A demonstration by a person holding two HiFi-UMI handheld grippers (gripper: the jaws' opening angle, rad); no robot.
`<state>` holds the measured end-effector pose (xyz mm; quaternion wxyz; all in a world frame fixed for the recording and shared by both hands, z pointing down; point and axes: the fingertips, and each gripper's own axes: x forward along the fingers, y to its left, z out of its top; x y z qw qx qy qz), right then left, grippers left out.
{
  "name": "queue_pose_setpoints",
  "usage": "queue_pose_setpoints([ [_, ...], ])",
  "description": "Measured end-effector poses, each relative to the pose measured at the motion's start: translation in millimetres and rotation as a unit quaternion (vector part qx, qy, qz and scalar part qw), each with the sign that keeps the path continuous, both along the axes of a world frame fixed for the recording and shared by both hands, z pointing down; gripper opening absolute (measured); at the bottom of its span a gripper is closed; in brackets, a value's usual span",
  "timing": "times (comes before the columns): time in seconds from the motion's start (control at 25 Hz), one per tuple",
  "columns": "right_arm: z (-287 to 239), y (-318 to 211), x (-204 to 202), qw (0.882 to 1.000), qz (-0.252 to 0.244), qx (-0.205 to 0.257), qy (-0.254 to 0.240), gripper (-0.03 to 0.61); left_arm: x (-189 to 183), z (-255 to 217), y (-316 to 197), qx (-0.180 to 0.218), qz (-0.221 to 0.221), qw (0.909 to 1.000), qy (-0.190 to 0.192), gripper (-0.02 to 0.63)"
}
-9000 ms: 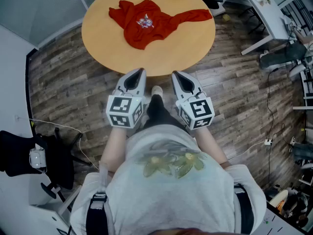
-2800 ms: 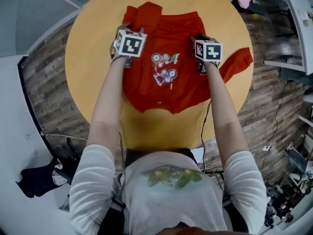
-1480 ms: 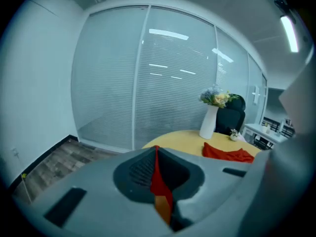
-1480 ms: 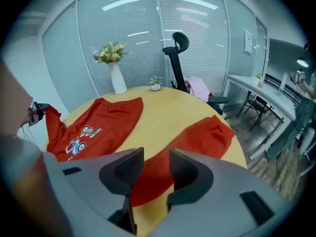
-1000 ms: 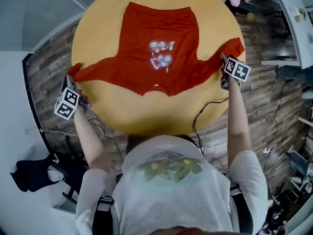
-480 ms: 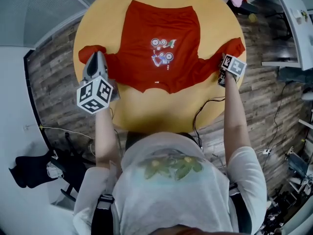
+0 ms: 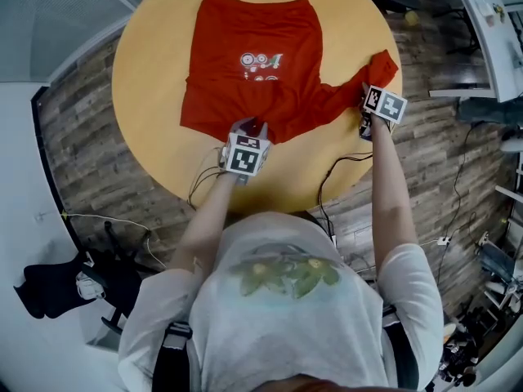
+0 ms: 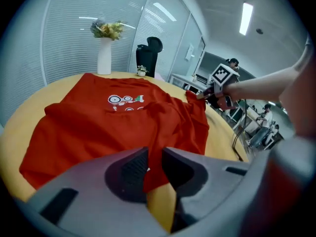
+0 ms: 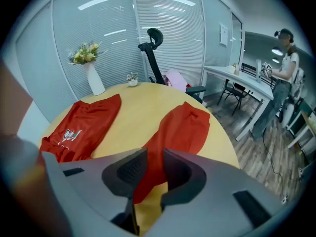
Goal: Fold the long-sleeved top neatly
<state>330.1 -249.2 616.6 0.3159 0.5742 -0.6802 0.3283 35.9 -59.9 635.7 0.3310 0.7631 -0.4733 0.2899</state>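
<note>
The red long-sleeved top (image 7: 245,47) lies flat on the round yellow table (image 7: 155,137), its print facing up. Its left sleeve (image 7: 212,117) is folded across the body toward the near edge. My left gripper (image 7: 249,131) (image 8: 154,167) sits at that sleeve's end. Its jaws have just been opening, and the cuff lies loosely between them. My right gripper (image 7: 369,96) (image 9: 150,169) is at the table's right edge. Its jaws have just been closing and now pinch the right sleeve (image 9: 180,127), which stretches away from the body (image 9: 84,122).
A white vase with flowers (image 8: 103,56) stands at the table's far edge, with a black office chair (image 9: 155,53) beyond it. Cables (image 7: 343,166) hang off the near edge. A desk (image 9: 237,75) and a standing person (image 9: 286,68) are at the right.
My left gripper swept from the table's left edge to the middle of its near side, carrying the left sleeve across the body, and its jaws parted. The right gripper stayed at the right sleeve.
</note>
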Motion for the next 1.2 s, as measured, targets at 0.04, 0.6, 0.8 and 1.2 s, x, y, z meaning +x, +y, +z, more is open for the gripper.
queue_pose_setpoints([
  [0.04,-0.7,2.5,-0.5,1.000,-0.002,0.001,-0.003,0.107,-1.4,-1.4,1.9,0.003,-0.001,1.0000,-0.002,0.067],
  [0.6,-19.9,-0.9,6.4,0.995,0.029,0.030,-0.086,0.167,13.2,-71.8,-38.6,0.094,0.011,0.9955,-0.005,0.081],
  [0.8,-23.3,-10.9,10.0,0.996,0.015,0.037,-0.081,0.167,63.1,-51.0,-49.8,0.064,0.074,0.9938,-0.052,0.152],
  [1.2,-28.0,-52.2,48.2,0.990,0.077,0.052,-0.108,0.168,90.3,0.2,-64.3,0.025,0.088,0.9869,-0.133,0.128],
])
